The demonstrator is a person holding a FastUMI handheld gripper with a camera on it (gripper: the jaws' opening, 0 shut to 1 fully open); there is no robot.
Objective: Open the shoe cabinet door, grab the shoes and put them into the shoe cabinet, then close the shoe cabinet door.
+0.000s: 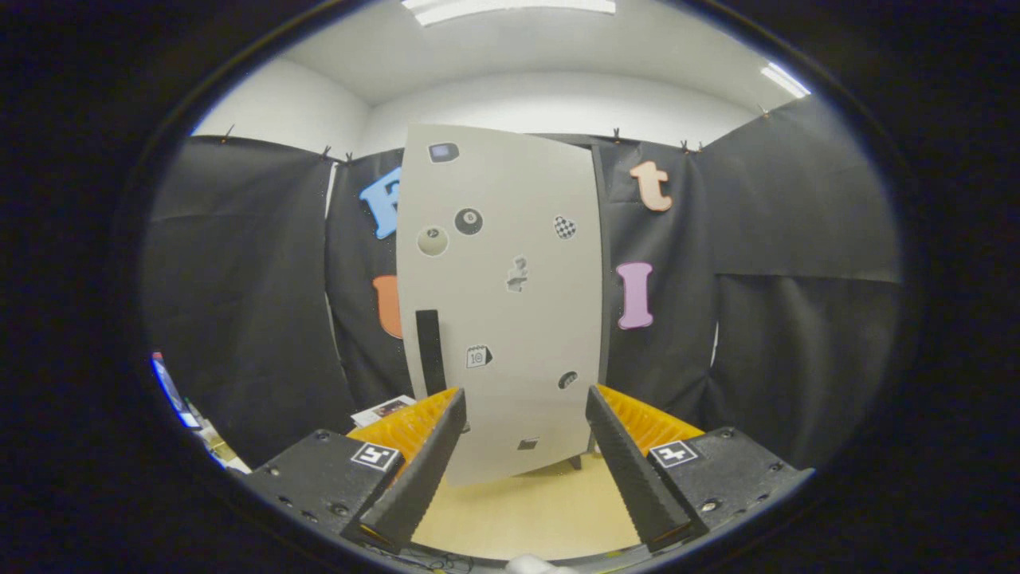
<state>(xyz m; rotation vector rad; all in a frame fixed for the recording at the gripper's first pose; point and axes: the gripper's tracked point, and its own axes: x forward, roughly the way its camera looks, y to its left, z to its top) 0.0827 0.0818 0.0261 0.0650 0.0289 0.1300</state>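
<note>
Gripper view: looks straight at the front of the shoe cabinet, the two fingers framing its lower part.
Shoe cabinet: tall pale grey flat-fronted shoe cabinet (510,271) stands upright on the light wooden floor (518,510), backed by the black cloth wall (239,287).
Door: the pale grey panel lies closed across the front, dotted with small stickers (468,221); a narrow black vertical handle (430,351) sits near its left edge, low down.
Contents: hidden behind the shut door, so I cannot tell whether shoes are inside.
Gripper: the gripper (526,422) is released, fingers spread wide with nothing between them, short of the door.
Step in hand: a shut door and a free gripper fit either the approach to open it, or the job finished with the shoes stowed.
Next move: the picture does not settle it.
</note>
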